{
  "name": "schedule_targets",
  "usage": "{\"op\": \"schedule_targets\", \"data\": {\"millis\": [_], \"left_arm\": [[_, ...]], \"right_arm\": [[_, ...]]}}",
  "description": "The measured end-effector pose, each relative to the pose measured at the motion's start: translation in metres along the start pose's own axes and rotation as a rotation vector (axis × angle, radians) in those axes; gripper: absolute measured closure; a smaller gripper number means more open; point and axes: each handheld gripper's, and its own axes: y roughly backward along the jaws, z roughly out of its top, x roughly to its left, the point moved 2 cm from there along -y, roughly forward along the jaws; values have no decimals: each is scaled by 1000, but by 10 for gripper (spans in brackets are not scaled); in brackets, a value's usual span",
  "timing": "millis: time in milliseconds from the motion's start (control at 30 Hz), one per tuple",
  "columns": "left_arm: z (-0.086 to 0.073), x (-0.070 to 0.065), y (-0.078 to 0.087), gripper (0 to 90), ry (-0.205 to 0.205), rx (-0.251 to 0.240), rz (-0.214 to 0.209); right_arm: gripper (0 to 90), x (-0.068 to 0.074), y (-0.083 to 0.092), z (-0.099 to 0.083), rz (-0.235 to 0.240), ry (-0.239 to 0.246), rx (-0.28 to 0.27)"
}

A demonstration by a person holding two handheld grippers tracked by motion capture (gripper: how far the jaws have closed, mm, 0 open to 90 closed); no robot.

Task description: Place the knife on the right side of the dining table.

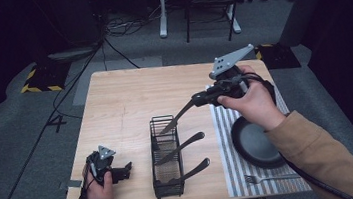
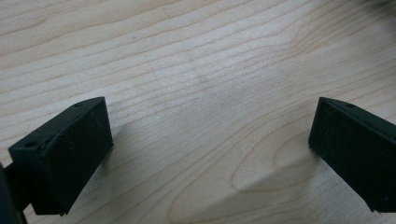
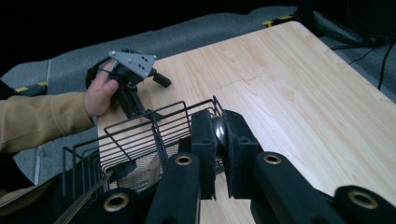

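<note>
Right of centre in the high view, the right gripper (image 1: 199,98) is raised above the wooden table (image 1: 119,101), its jaws clamped on the handle of a table knife (image 1: 176,117) whose blade slants down to the left into the far compartment of a black wire cutlery rack (image 1: 165,156). In the right gripper view the two black jaws press together on the knife's rounded metal handle end (image 3: 218,132), with the rack's wire rim just behind them in the lower left of the frame.

Two more knives lean in the rack with their handles pointing up and right: one (image 1: 182,146) in the middle compartment, another (image 1: 192,169) in the nearest one.

At the lower left of the high view, the left gripper (image 1: 124,170) rests low on the table beside the rack, apart from it. Its own view shows its jaws spread wide with bare wood grain between them and nothing held.

At the right of the high view, a striped placemat (image 1: 226,159) carries a dark round pan (image 1: 255,141), and a fork (image 1: 266,177) lies along the mat's bottom edge.
</note>
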Motion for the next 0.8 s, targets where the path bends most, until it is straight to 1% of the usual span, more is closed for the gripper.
{"op": "schedule_targets", "data": {"millis": [67, 100, 133, 167, 200, 233, 267, 333, 367, 400, 433, 467, 600, 633, 667, 733, 767, 800], "left_arm": [[0, 0, 0, 0, 0, 0, 0], [0, 0, 0, 0, 0, 0, 0], [0, 0, 0, 0, 0, 0, 0], [0, 0, 0, 0, 0, 0, 0], [0, 0, 0, 0, 0, 0, 0], [0, 0, 0, 0, 0, 0, 0], [0, 0, 0, 0, 0, 0, 0], [0, 0, 0, 0, 0, 0, 0], [0, 0, 0, 0, 0, 0, 0], [0, 0, 0, 0, 0, 0, 0], [0, 0, 0, 0, 0, 0, 0], [0, 0, 0, 0, 0, 0, 0], [0, 0, 0, 0, 0, 0, 0], [0, 0, 0, 0, 0, 0, 0], [0, 0, 0, 0, 0, 0, 0], [0, 0, 0, 0, 0, 0, -1], [0, 0, 0, 0, 0, 0, -1], [0, 0, 0, 0, 0, 0, -1]], "right_arm": [[839, 0, 11, 0, -1, -7, -16], [839, 0, 11, 0, -1, -7, -16], [838, 1, 22, -1, -6, -13, -36], [838, 1, 28, -2, -9, -15, -45], [838, 1, 28, -2, -9, -15, -45], [838, 2, 33, -3, -12, -18, -55], [838, 5, 46, -4, -20, -22, -74], [838, 7, 58, -6, -31, -26, -93], [838, 7, 58, -6, -31, -26, -93], [838, 7, 69, -7, -40, -28, -109], [838, 7, 69, -7, -40, -28, -109], [839, 8, 80, -8, -54, -30, -116], [838, 6, 99, -13, -80, -36, -129], [838, 6, 99, -13, -80, -36, -129], [838, 5, 108, -15, -91, -41, -140], [838, 3, 116, -17, -98, -49, -153], [838, 3, 116, -17, -98, -49, -153], [839, 2, 126, -20, -106, -56, -170]]}}
